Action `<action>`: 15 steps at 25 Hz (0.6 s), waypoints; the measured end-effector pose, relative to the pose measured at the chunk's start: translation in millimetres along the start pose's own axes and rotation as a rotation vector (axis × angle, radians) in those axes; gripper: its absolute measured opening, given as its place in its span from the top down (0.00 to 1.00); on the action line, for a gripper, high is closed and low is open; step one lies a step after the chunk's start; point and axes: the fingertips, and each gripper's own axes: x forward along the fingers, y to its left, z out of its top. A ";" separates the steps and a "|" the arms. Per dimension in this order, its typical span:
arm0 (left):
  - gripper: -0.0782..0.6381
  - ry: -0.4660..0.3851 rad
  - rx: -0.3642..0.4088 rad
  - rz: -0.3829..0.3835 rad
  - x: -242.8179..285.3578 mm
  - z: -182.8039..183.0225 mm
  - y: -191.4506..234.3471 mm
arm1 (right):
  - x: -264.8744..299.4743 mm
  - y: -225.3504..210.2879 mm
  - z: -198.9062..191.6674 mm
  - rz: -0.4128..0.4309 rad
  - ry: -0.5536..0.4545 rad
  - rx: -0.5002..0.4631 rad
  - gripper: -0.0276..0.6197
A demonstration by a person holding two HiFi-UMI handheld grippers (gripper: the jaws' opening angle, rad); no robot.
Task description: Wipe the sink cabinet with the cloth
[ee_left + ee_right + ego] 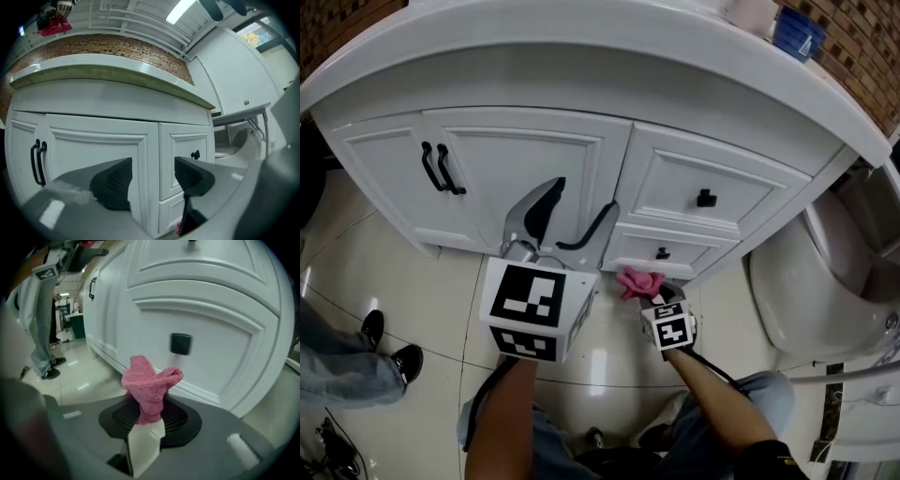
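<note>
My right gripper (150,417) has its jaws closed on a pink cloth (149,383), pinched at the bottom so that the bunched top stands up above them. I hold the cloth low and close to the lower right drawer (675,251) of the white sink cabinet (525,150), just below the drawer's black knob (181,343). I cannot tell whether the cloth touches the drawer front.

My left gripper (152,176) has its jaws wide apart with nothing between them. It points at the cabinet where the right-hand door meets the drawers, and it is clear of the front. Two black handles (441,169) sit on the doors to the left. The white worktop (581,37) overhangs the cabinet, and a blue cup (797,33) stands at its far right. A toilet (825,272) is to the right on the tiled floor (412,281).
</note>
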 end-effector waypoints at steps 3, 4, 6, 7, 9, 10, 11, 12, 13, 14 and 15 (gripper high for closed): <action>0.49 0.016 0.030 0.002 -1.1 -2.7 -1.1 | 23.7 48.6 30.1 0.097 -0.075 0.028 0.77; 0.49 0.024 0.036 0.006 -2.2 -5.3 0.7 | 30.2 59.5 40.0 0.122 -0.095 0.043 0.77; 0.49 0.039 0.033 0.011 -3.6 -11.2 5.6 | 40.7 69.0 59.4 0.153 -0.137 0.093 0.77; 0.49 0.048 0.031 0.014 -4.2 -14.4 8.2 | 44.5 67.7 66.8 0.159 -0.152 0.125 0.77; 0.49 0.069 0.041 0.026 -7.3 -20.1 14.4 | 49.1 59.7 71.4 0.165 -0.158 0.163 0.77; 0.49 0.075 0.043 0.032 -9.2 -21.9 17.2 | 49.1 55.3 69.4 0.162 -0.157 0.159 0.76; 0.49 0.078 0.042 0.031 -10.2 -23.4 18.5 | 47.6 48.7 65.6 0.148 -0.156 0.152 0.76; 0.49 0.081 0.045 0.020 -9.6 -25.3 17.0 | 45.1 37.9 60.5 0.123 -0.154 0.154 0.77; 0.50 0.087 0.059 -0.002 -7.1 -28.1 12.0 | 41.9 23.0 54.7 0.094 -0.153 0.170 0.77; 0.50 0.097 0.085 -0.030 -3.3 -31.7 3.7 | 38.2 6.6 48.8 0.070 -0.151 0.194 0.77; 0.50 0.109 0.112 -0.058 0.8 -35.3 -6.6 | 33.5 -9.0 43.1 0.047 -0.145 0.218 0.77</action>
